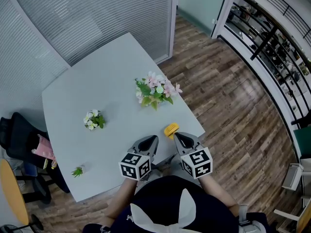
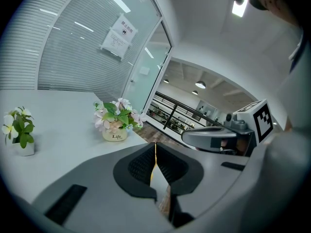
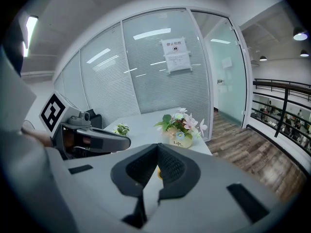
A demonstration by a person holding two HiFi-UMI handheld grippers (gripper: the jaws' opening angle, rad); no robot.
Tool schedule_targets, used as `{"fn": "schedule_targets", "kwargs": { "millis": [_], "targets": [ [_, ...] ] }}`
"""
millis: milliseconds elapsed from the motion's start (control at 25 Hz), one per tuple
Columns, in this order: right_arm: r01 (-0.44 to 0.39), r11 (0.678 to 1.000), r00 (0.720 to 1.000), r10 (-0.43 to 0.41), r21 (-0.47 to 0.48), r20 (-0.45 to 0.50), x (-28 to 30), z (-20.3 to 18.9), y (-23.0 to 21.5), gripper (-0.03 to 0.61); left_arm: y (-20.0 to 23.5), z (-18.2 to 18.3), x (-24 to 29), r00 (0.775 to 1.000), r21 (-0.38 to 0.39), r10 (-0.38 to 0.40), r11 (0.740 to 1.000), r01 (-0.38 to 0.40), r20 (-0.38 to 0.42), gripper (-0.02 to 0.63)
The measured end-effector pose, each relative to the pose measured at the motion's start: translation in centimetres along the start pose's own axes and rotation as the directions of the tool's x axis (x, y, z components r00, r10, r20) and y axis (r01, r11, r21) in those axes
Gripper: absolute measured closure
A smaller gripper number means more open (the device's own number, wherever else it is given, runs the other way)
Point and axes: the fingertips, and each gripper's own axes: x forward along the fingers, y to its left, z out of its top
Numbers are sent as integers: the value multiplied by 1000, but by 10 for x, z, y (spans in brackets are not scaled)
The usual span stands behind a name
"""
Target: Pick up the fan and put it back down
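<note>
- Head view shows the fan (image 1: 171, 129), a small yellow thing, lying on the table (image 1: 97, 81) close to its near edge. It sits just ahead of the two gripper tips and nearer the right one.
- Right gripper view gives only a sliver of yellow low on the line where the jaws meet. That is the fan beyond the tips, not between the pads.
- The right gripper (image 1: 177, 136) is clenched on nothing, its pads pressed together. It points at a shallow downward slant beside the fan, and I cannot tell whether it touches it.
- The left gripper (image 1: 154, 139) is also closed and empty. In its own view the pads meet at the tip, with only table and floor showing through the slit below.
- Nothing is lifted: the fan rests on the table and neither gripper grasps it.
- These pictures do not settle whether the lift has yet to begin or the fan is already set back down. Closed jaws so near it fit either reading.
- If it has yet to begin, everything is left: open, close on the fan, raise, lower, release.
- Farther out on the table stand a flower pot (image 1: 155, 90) and a small plant (image 1: 94, 120), both well apart from the fan.
</note>
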Motion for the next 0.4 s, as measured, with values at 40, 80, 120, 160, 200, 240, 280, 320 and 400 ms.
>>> {"fn": "schedule_targets", "kwargs": {
  "millis": [40, 80, 120, 160, 200, 240, 280, 320, 400],
  "targets": [
    [0, 1000, 1000, 0, -1, -3, -1, -1, 0, 575, -1, -1, 0, 1000, 1, 0, 1000, 0, -1, 591],
    [0, 1000, 1000, 0, -1, -5, -1, -2, 1, 575, -1, -1, -1, 1000, 1, -1, 1000, 1, -1, 591],
    [-1, 1000, 1000, 1, -1, -7, -1, -3, 1, 575, -1, -1, -1, 1000, 1, -1, 1000, 1, -1, 591],
    [-2, 1000, 1000, 2, 0, -9, -2, -4, 2, 575, -1, -2, -1, 1000, 1, 0, 1000, 0, -1, 591],
    [-3, 1000, 1000, 3, 1, -12, -1, -5, 2, 575, -1, -2, -1, 1000, 0, 0, 1000, 0, -2, 591],
    [-4, 1000, 1000, 4, 2, -15, -1, -6, 2, 575, -1, -2, -1, 1000, -1, 0, 1000, 0, -3, 591],
    [-4, 1000, 1000, 4, 4, -17, -1, -7, 2, 575, -2, -3, -1, 1000, -1, 0, 1000, 0, -5, 591],
    [-5, 1000, 1000, 5, 6, -20, -1, -8, 1, 575, -2, -3, -1, 1000, -2, -1, 1000, 1, -7, 591],
    [-4, 1000, 1000, 5, 10, -25, -2, -9, 1, 575, -3, -5, 0, 1000, -5, -2, 1000, 2, -11, 591]
  ]
}}
